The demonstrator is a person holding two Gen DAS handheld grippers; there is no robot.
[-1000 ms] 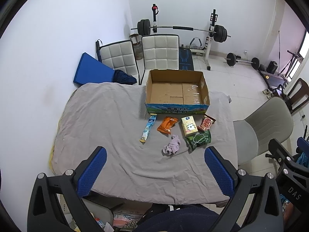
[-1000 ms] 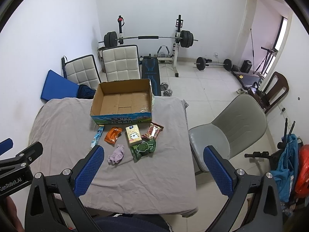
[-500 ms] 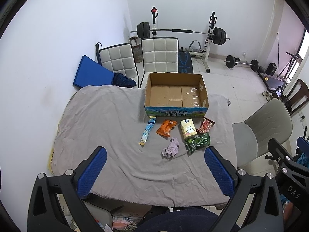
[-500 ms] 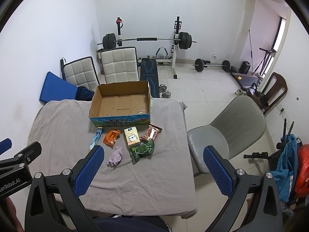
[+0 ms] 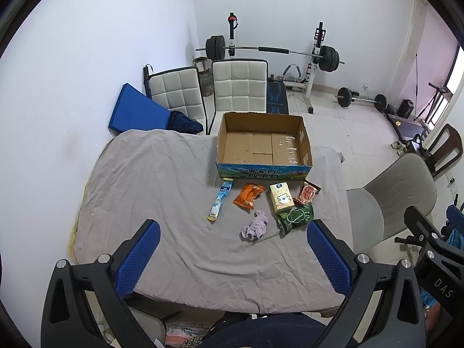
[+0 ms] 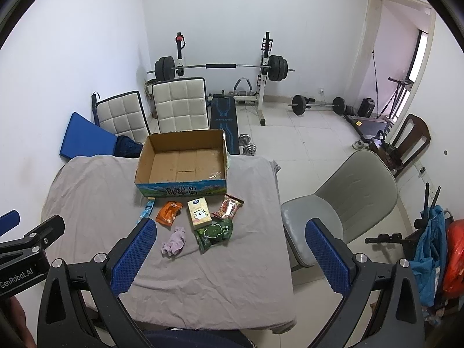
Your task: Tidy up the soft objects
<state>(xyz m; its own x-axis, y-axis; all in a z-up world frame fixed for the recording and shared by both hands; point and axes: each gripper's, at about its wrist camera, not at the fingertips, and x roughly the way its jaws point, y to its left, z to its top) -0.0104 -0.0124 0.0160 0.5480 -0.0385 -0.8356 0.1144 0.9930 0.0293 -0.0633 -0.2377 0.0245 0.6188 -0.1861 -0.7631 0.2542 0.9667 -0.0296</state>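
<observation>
The left claw (image 5: 232, 249) is released, its two blue-padded fingers (image 5: 138, 256) spread wide and holding nothing, raised above the near edge of the desk (image 5: 139, 185), which is draped in a wrinkled grey cloth. The right claw (image 6: 230, 249) is likewise released and empty, its blue pads (image 6: 326, 253) wide apart, raised over the near right part of the same desk, with the grey chair (image 6: 348, 203) showing between its fingers. Beyond the claws, the soft things lie in a loose cluster on the cloth near the desk's middle: a crumpled lilac cloth (image 5: 255, 226) is nearest, with a dark green packet (image 5: 295, 218) just beside it to the right. Behind these sit an orange snack bag (image 5: 248, 195), a pale yellow tissue pack (image 5: 280, 197) printed with a small bear, and a red snack bag (image 5: 306, 193), the tissue pack touching the green packet. To the left of the orange bag a long blue and white sachet (image 5: 221, 200) lies lengthwise, apart from the others. Just behind the cluster stands an open cardboard box (image 5: 262, 148) with a blue printed front, nothing inside it. Past the desk are two white quilted chairs (image 5: 239, 85), a blue mat (image 5: 136, 113) leaning on the wall, and a barbell rack (image 5: 272, 50).
</observation>
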